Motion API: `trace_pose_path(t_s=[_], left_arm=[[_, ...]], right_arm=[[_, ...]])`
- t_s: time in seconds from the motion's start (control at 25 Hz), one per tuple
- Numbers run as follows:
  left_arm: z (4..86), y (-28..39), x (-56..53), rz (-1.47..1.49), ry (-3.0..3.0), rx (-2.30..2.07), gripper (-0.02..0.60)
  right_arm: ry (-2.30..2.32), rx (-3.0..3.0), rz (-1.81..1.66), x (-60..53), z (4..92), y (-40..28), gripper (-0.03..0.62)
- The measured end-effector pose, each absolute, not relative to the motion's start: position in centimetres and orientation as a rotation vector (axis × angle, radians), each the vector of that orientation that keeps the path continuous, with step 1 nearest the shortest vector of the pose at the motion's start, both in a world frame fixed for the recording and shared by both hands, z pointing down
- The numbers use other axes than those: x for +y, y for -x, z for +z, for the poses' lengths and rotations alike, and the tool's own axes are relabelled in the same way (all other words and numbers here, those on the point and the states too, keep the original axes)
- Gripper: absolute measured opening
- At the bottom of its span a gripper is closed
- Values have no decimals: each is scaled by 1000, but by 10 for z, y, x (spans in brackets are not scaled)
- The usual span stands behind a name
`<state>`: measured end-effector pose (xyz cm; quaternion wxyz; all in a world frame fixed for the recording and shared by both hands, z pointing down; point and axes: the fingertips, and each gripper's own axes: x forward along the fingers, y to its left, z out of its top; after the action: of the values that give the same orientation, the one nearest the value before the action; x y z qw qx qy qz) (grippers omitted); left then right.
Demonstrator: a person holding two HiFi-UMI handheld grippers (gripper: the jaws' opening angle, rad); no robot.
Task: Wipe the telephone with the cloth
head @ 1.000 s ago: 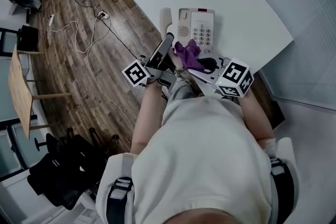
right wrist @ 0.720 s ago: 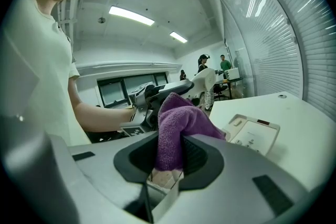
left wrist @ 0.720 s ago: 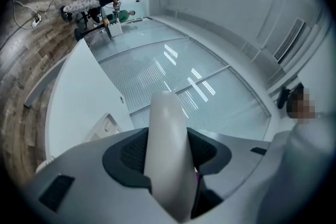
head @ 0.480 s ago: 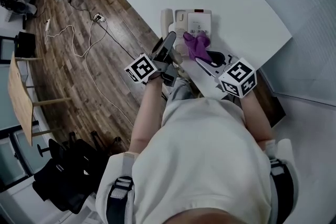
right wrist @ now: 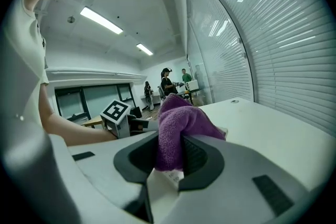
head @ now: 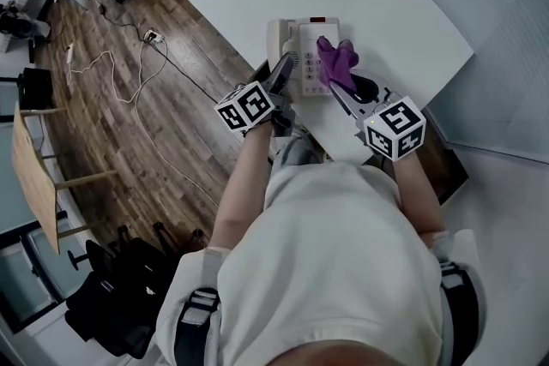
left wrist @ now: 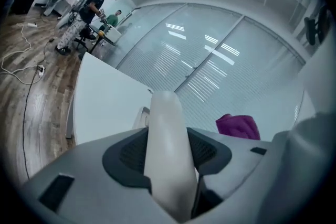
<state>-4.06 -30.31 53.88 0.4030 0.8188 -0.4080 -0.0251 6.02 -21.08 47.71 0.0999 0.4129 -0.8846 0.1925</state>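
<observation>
The white telephone lies on the white table just ahead of me. Its handset is along its left side, and my left gripper is shut on it. In the left gripper view the handset stands up between the two pads of that gripper. The purple cloth is bunched over the telephone's right part, with my right gripper shut on it. In the right gripper view the cloth bulges out of the jaws of that gripper. Whether the cloth touches the telephone I cannot tell.
The table's curved left edge drops to a wooden floor with loose cables. Black chairs stand at the lower left. A glass wall with blinds runs to the right. Other people stand far off.
The right gripper has carried the cloth from the telephone's near edge across to its right part. The left gripper has sunk and rolled, still on the handset.
</observation>
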Motion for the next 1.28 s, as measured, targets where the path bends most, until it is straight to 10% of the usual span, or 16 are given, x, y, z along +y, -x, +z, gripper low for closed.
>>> trace_pose_path(t_s=[1.28], left_arm=[[576,19,-314,339,-2180,-1295,232]], right_arm=[[-1355,-2563,647,-216,489,-75,98]])
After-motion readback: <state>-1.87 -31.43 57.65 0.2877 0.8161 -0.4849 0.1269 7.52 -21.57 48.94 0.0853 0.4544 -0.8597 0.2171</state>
